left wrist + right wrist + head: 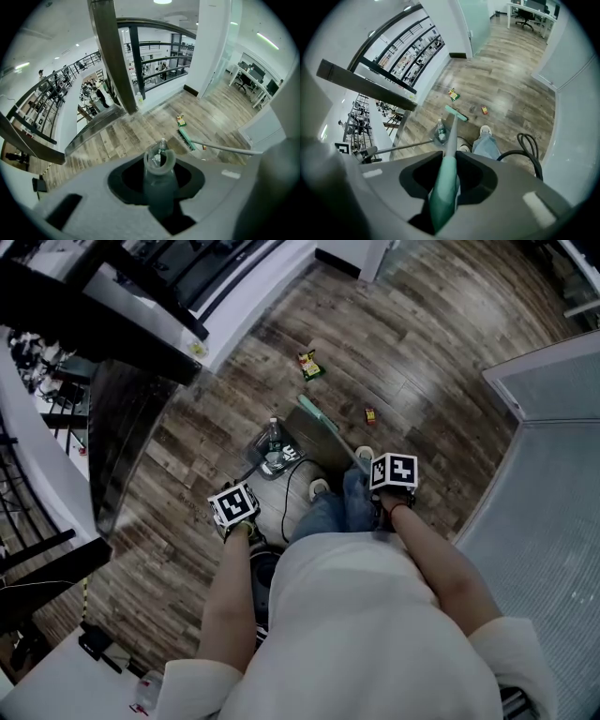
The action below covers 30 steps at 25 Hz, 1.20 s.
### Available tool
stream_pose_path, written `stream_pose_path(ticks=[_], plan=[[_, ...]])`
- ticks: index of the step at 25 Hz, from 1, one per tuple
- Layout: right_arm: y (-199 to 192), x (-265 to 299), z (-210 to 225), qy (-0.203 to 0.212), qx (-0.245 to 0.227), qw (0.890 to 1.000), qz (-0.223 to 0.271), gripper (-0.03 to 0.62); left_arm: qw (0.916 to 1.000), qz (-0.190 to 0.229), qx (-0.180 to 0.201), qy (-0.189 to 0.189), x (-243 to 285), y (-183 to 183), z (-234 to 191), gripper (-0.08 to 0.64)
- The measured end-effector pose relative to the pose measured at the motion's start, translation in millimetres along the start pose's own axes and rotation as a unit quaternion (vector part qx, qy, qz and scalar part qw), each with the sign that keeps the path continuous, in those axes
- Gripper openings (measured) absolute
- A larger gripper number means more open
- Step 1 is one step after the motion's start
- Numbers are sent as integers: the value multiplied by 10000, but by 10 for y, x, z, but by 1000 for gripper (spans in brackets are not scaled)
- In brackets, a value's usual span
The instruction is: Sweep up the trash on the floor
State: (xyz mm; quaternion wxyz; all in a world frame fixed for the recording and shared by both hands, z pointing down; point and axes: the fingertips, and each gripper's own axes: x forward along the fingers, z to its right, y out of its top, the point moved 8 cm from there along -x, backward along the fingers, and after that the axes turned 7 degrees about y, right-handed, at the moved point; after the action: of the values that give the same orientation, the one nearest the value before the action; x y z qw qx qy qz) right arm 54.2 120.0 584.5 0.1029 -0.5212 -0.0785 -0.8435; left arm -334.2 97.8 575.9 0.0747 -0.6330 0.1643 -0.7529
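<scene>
In the head view my left gripper (238, 514) is shut on the grey handle (158, 190) of a long-handled dustpan (270, 452). The dustpan stands on the wooden floor with a plastic bottle (274, 434) in it. My right gripper (392, 480) is shut on the teal broom handle (442, 187). The broom head (319, 418) rests on the floor just right of the dustpan. A yellow-green snack packet (309, 364) lies beyond the broom head. A small red piece of trash (369, 414) lies to its right.
The person's shoes (485, 131) stand just behind the broom head. A black cable (529, 150) loops near the right leg. A dark railing and a glass balustrade (122, 418) run along the left. A grey mat (553, 474) covers the floor at right.
</scene>
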Motion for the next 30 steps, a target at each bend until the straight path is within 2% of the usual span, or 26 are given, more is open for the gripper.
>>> stream_pose_path(ticks=[5, 18, 30], plan=[[86, -126, 177, -87, 176, 9997, 147, 97, 9999, 6, 36, -131, -9, 73, 181, 89], [319, -454, 736, -154, 722, 9951, 659, 97, 9977, 75, 470, -493, -74, 238, 943, 91], [522, -682, 1202, -262, 1038, 9908, 823, 97, 9953, 100, 731, -626, -137, 382, 1495, 91]])
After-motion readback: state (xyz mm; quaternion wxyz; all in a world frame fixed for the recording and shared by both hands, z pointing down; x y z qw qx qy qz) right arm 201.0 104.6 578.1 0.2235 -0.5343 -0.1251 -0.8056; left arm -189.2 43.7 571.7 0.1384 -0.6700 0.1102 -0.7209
